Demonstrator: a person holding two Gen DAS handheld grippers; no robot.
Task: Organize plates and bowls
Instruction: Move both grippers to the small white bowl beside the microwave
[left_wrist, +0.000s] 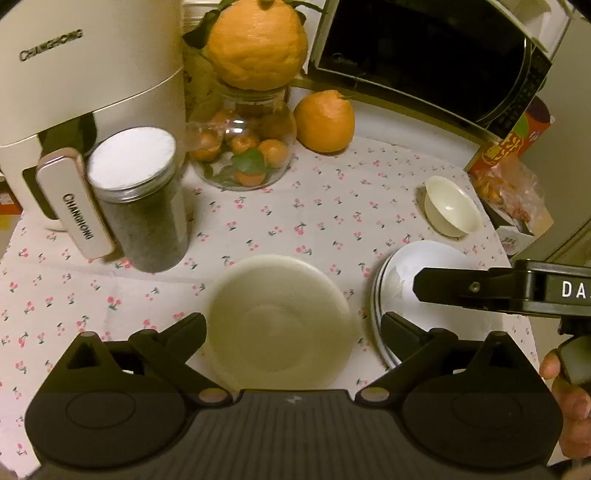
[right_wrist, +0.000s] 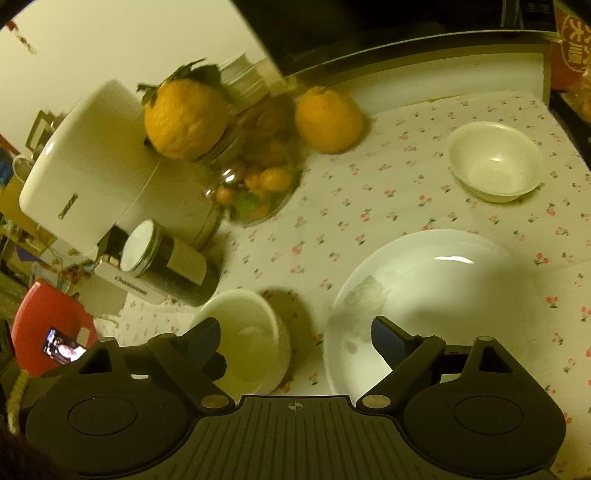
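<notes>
Left wrist view: the left gripper (left_wrist: 293, 325) is spread wide above a cream bowl (left_wrist: 279, 321), gripping nothing; the plate stack (left_wrist: 399, 291) shows its edges, and a second bowl (left_wrist: 450, 206) sits beyond. Right wrist view: the right gripper (right_wrist: 295, 332) is spread too, empty, between bowl and plates; two bowls, two oranges (right_wrist: 184, 118)

Dim yellowish indoor light, motion blur, fisheye-warped edges

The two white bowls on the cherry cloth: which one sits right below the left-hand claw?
The larger cream bowl near the dark lidded jar; it lies between the open left gripper fingers. The smaller bowl stands farther off, beyond the plates.
</notes>
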